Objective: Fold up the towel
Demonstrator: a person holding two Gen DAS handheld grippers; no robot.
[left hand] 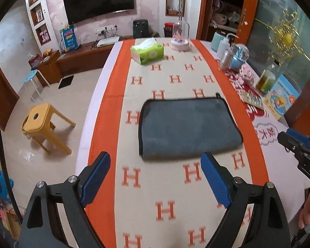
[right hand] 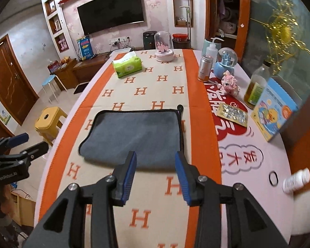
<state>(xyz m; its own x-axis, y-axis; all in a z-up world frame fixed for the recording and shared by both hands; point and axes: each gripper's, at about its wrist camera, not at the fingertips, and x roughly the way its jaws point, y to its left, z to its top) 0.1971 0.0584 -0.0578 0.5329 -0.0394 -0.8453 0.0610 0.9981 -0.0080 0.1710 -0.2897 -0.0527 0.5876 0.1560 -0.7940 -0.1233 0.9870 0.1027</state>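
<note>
A grey towel [left hand: 188, 127] with a black hem lies folded flat on the orange and beige table runner [left hand: 165, 186]; it also shows in the right wrist view [right hand: 134, 136]. My left gripper [left hand: 156, 163] is open and empty, held above the runner just short of the towel's near edge. My right gripper [right hand: 156, 161] is open and empty, its fingertips [right hand: 132, 161] over the towel's near right edge. The right gripper shows at the right edge of the left wrist view [left hand: 295, 142], and the left gripper at the left edge of the right wrist view [right hand: 29, 144].
A green tissue pack [left hand: 147, 52] and a glass dome ornament [left hand: 180, 37] stand at the far end. Bottles, a snow globe [right hand: 226, 64], a pink toy, a blue box [right hand: 272, 111] and a white pill bottle [right hand: 296, 180] line the right side. A yellow stool [left hand: 43, 124] stands left of the table.
</note>
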